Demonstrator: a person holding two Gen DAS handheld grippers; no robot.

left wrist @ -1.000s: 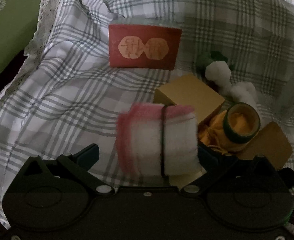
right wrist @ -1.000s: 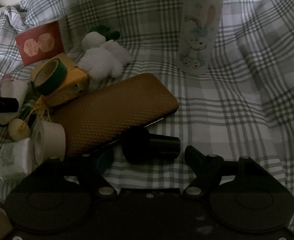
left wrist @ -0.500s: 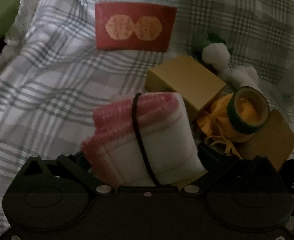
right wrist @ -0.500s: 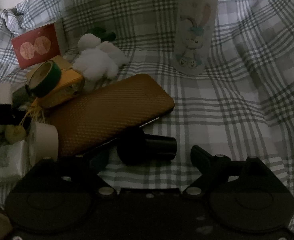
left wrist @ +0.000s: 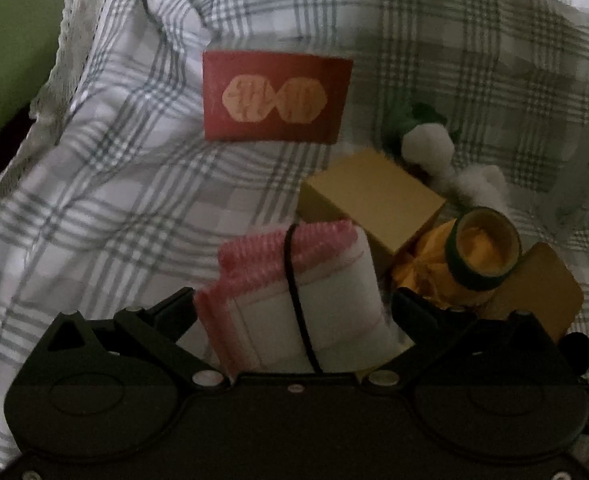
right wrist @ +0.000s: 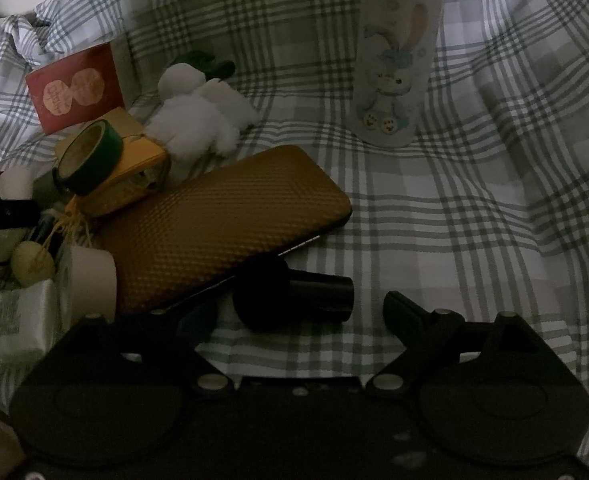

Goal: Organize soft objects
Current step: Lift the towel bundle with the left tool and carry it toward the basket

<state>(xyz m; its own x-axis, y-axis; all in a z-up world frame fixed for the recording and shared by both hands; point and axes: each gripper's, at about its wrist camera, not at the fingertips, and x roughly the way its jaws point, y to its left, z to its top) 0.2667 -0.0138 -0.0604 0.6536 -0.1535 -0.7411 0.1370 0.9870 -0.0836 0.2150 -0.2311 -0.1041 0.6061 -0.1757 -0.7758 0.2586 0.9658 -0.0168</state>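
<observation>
A folded white towel with a pink edge (left wrist: 262, 320), bound by a black band, sits between the fingers of my left gripper (left wrist: 290, 304), which is shut on it above the checked bedsheet (left wrist: 134, 200). A white plush toy with a green cap (left wrist: 426, 148) lies behind a yellow box; the right wrist view also shows this toy (right wrist: 198, 128). My right gripper (right wrist: 294, 316) is open low over the sheet. A black cylinder with a round head (right wrist: 294, 296) lies between its fingers, and the pads stand clear of it.
A red card (left wrist: 274, 96), a yellow box (left wrist: 370, 200) and a green tape roll (left wrist: 482, 256) crowd the middle. A gold textured case (right wrist: 222, 224), a white tape roll (right wrist: 90, 280) and a rabbit-print bottle (right wrist: 394, 68) lie near my right gripper. A green cushion (left wrist: 10, 40) is far left.
The right gripper's jaws have spread and its right finger has come off the black cylinder. The towel has tilted in the left gripper, and that view has shifted slightly.
</observation>
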